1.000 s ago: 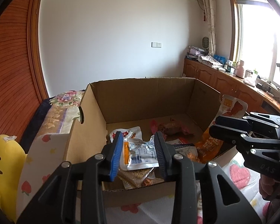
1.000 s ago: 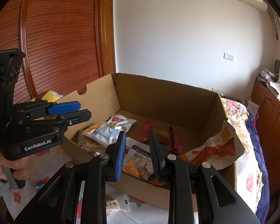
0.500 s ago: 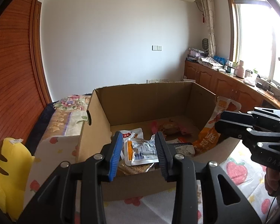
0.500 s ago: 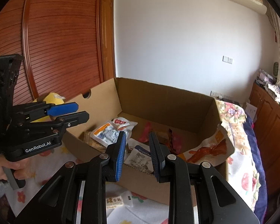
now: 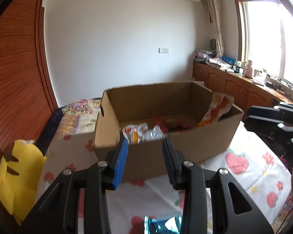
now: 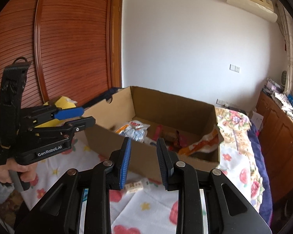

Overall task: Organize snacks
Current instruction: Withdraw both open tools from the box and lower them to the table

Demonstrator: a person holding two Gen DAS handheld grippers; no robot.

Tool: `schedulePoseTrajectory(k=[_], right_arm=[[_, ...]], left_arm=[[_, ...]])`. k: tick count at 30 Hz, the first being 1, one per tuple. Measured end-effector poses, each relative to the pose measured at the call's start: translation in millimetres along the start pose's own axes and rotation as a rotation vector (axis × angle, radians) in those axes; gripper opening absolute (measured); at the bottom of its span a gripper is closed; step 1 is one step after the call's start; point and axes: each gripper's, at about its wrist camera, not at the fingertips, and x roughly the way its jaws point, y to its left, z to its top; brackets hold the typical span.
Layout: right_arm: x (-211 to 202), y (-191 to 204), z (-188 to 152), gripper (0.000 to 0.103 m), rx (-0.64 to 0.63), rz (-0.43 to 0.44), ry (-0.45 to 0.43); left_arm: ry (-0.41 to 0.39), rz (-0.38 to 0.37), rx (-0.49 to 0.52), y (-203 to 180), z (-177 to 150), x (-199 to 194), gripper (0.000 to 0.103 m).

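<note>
An open cardboard box [image 5: 185, 148] [image 6: 107, 136] stands on a bed with a strawberry-print sheet. It holds several snack packets: a white and silver one [image 5: 140, 134] [image 6: 134, 129], red ones [image 5: 171, 122] and an orange and white bag [image 5: 216, 109] [image 6: 201, 145] leaning on the right wall. My left gripper [image 5: 145, 150] is open and empty, in front of the box. My right gripper [image 6: 143, 148] is open and empty, also in front of it. A small wrapped snack [image 6: 133, 187] lies on the sheet before the box. A blue packet [image 5: 162, 224] lies under my left gripper.
A yellow plush toy [image 5: 15, 175] sits at the bed's left edge by the wooden wardrobe [image 6: 68, 48]. A floral quilt [image 6: 236, 120] lies behind the box. Wooden cabinets [image 5: 234, 89] with clutter run under the window on the right.
Both grippers have pulled back and away from the box, which now looks smaller and farther. Both stayed open and empty. The blue packet and small snack on the sheet came into view.
</note>
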Motion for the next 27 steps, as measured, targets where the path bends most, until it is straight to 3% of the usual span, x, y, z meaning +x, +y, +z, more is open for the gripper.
schedulePoseTrajectory(k=[3, 5, 8, 19, 27], right_arm=[[-8, 6, -10, 0.033, 0.017, 0.005, 0.015], [-9, 9, -18, 0.043, 0.033, 0.012, 0.031], [-3, 15, -31, 0.045, 0.039, 0.001, 0.069], [39, 21, -58, 0.048, 0.075, -0.004, 0.189], [86, 14, -70, 0.048, 0.153, 0.029, 0.298]], left_arm=[[0.023, 0.011, -0.007, 4, -18, -2, 0.038], [0.058, 0.008, -0.009, 4, -33, 1, 0.038], [0.103, 0.006, -0.007, 7, -53, 3, 0.038], [0.15, 0.016, -0.032, 15, -85, 3, 0.038], [0.138, 0.019, -0.06, 20, -86, 2, 0.038]])
